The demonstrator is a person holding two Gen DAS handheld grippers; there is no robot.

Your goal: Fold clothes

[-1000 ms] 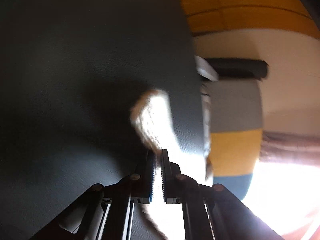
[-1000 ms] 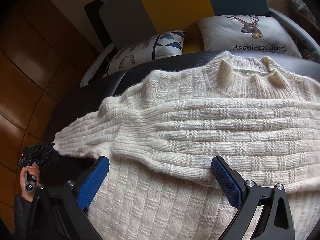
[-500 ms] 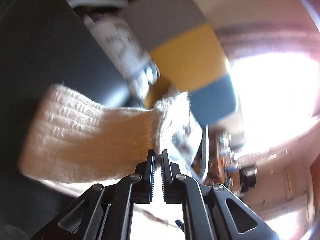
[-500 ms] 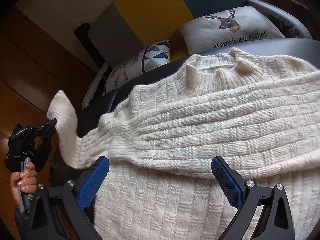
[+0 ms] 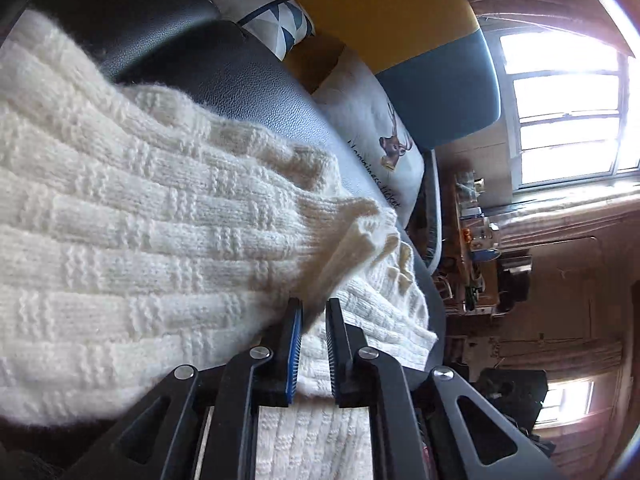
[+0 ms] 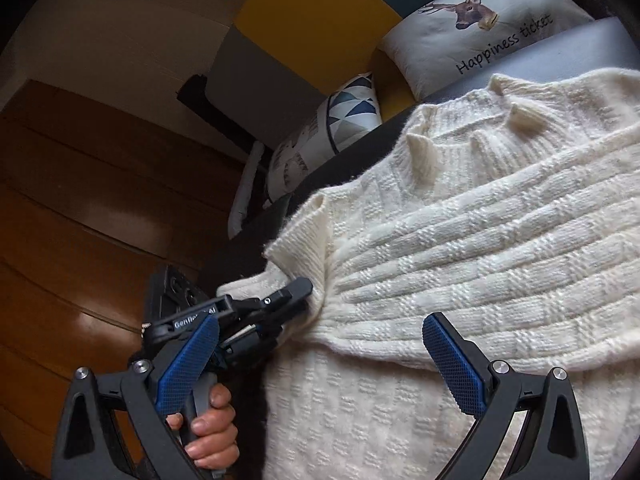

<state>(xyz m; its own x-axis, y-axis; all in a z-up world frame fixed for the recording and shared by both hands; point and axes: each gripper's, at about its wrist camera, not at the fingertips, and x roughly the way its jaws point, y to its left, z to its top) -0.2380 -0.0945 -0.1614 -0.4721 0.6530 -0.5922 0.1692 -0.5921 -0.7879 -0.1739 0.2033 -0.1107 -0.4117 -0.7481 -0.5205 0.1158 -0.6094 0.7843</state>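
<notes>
A cream knitted sweater (image 6: 480, 240) lies spread on a black leather surface (image 6: 260, 232), collar toward the pillows. Its left sleeve (image 6: 304, 236) is folded inward over the chest, and fills the left of the left wrist view as the sleeve (image 5: 140, 220). My left gripper (image 6: 302, 286) is shut on the sleeve's cuff end, held by a hand (image 6: 208, 420). In its own view the left gripper (image 5: 314, 306) shows a narrow gap with the cuff (image 5: 360, 224) running into it. My right gripper (image 6: 320, 320) hovers wide open over the sweater's lower left body, holding nothing.
A deer-print pillow (image 6: 460, 36) and a triangle-pattern pillow (image 6: 340, 120) lean against a yellow, grey and blue sofa back (image 6: 312, 28) behind the collar. Brown wooden panelling (image 6: 80, 220) lies left of the black surface. Bright windows (image 5: 560, 112) and cluttered shelves show at the right.
My left gripper lifted the sleeve from its outstretched place at the left and carried it over onto the sweater's chest. The right gripper stayed open above the body.
</notes>
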